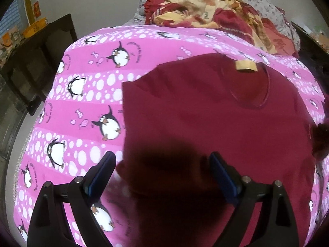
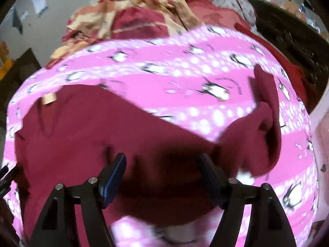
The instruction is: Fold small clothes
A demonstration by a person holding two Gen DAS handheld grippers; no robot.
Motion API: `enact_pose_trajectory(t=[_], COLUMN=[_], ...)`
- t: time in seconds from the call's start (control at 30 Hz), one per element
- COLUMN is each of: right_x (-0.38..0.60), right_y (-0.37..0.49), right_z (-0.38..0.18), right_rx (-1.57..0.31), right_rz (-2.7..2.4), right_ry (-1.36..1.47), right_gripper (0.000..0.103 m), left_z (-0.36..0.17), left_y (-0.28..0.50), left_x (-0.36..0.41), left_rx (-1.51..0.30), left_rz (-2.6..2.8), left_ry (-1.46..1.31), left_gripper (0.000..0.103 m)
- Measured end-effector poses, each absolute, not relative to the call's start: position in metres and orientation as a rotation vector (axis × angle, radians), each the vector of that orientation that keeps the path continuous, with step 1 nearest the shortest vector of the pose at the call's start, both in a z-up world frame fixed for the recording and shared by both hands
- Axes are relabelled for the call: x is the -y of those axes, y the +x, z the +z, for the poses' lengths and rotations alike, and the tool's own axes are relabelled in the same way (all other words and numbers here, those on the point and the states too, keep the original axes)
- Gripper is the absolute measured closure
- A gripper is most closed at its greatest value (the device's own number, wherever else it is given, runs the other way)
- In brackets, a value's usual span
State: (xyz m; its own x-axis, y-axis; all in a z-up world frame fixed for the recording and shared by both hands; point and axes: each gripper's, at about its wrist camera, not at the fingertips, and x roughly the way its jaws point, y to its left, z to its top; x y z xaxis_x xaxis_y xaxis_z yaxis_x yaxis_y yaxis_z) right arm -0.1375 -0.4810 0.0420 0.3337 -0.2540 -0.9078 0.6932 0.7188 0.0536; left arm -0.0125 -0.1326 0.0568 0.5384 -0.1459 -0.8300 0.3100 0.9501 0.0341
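Note:
A small dark red shirt (image 1: 205,113) lies flat on a pink penguin-print bed sheet (image 1: 92,94), its round neckline and tan label (image 1: 245,64) towards the far side. My left gripper (image 1: 162,156) hangs open over the shirt's near left edge, with nothing between its blue pads. The right wrist view is blurred. There my right gripper (image 2: 162,157) stands open above the shirt (image 2: 82,123), its pads apart and clear of the cloth. One sleeve (image 2: 265,123) lies crumpled and curled upward to the right, and the tan label (image 2: 49,98) shows at far left.
A heap of red and yellow clothes (image 1: 205,6) lies at the far end of the bed on a grey patterned cover. Dark wooden furniture (image 1: 41,61) stands to the left of the bed and another dark piece (image 2: 287,41) to the right.

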Motion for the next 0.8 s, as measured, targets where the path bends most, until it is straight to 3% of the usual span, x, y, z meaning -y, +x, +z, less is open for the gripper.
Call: enact_pose_trajectory(t=[0.3,0.57,0.8], right_x=[0.484,0.504,0.558], right_y=[-0.210,-0.278,-0.345], right_z=[0.031,0.081,0.085], right_rx=[-1.076,-0.951,-0.831], right_rz=[-0.660,-0.847,-1.042], right_ry=[0.587,0.571,0.704], right_gripper=[0.027,0.023,0.018], left_z=[0.053,0.046,0.050], left_y=[-0.018,-0.021,-0.022], left_x=[0.149,0.148,0.146], left_rx=[-0.971,-0.980,-0.967], left_rz=[-0.305,-0.300,-0.299], left_ry=[0.209,0.212,0.209], left_gripper=[0.012,0.012,0.012])
